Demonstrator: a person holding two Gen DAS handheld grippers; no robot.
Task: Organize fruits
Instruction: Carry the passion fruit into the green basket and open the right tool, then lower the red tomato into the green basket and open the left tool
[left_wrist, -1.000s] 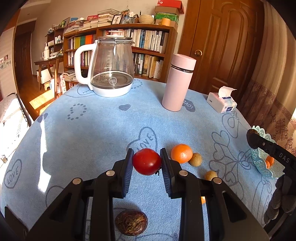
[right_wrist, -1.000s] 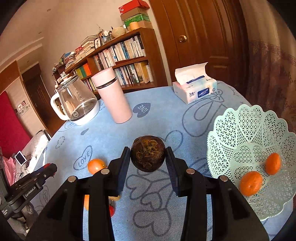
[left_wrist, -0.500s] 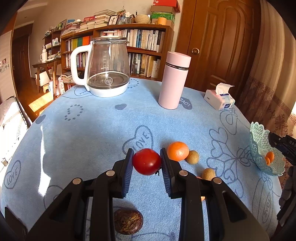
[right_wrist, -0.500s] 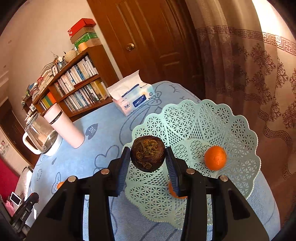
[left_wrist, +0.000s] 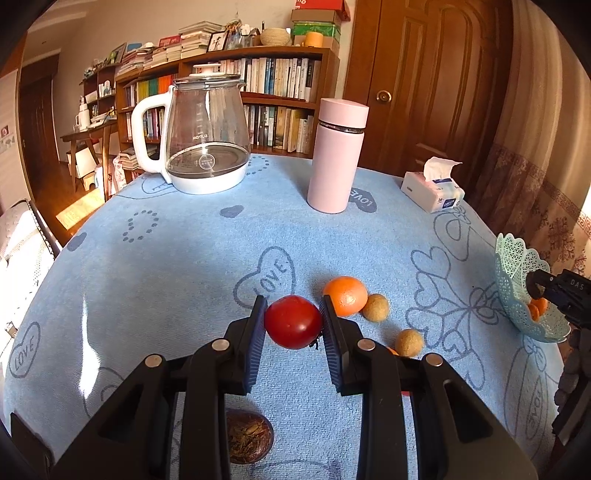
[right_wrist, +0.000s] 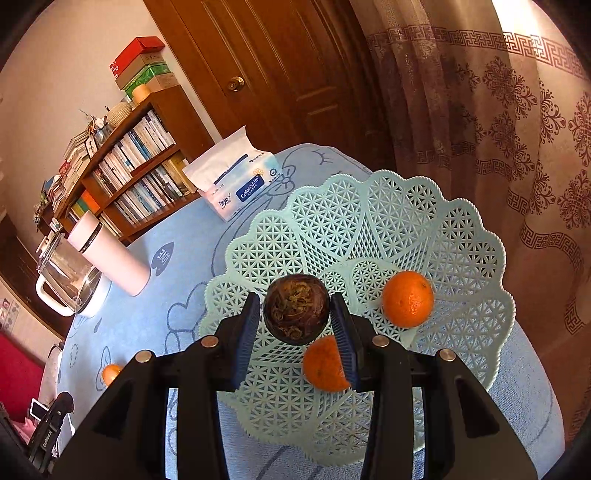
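Note:
My left gripper (left_wrist: 293, 322) is shut on a red tomato (left_wrist: 293, 321) and holds it above the blue cloth. Beyond it lie an orange (left_wrist: 346, 295) and two small brown fruits (left_wrist: 375, 306) (left_wrist: 409, 342). A dark wrinkled fruit (left_wrist: 248, 437) lies under the gripper. My right gripper (right_wrist: 296, 315) is shut on another dark wrinkled fruit (right_wrist: 296, 314) and holds it over the pale green lattice basket (right_wrist: 369, 229). Two oranges (right_wrist: 407, 298) (right_wrist: 325, 363) lie in the basket. The basket also shows at the right in the left wrist view (left_wrist: 517, 280).
A glass kettle (left_wrist: 207, 136), a pink flask (left_wrist: 338, 155) and a tissue pack (left_wrist: 434, 188) stand at the far side of the round table. A bookshelf, a door and a curtain are behind. The basket sits near the table's right edge.
My right gripper has carried the dark fruit from over the cloth to over the basket. My left gripper holds the tomato in nearly the same place.

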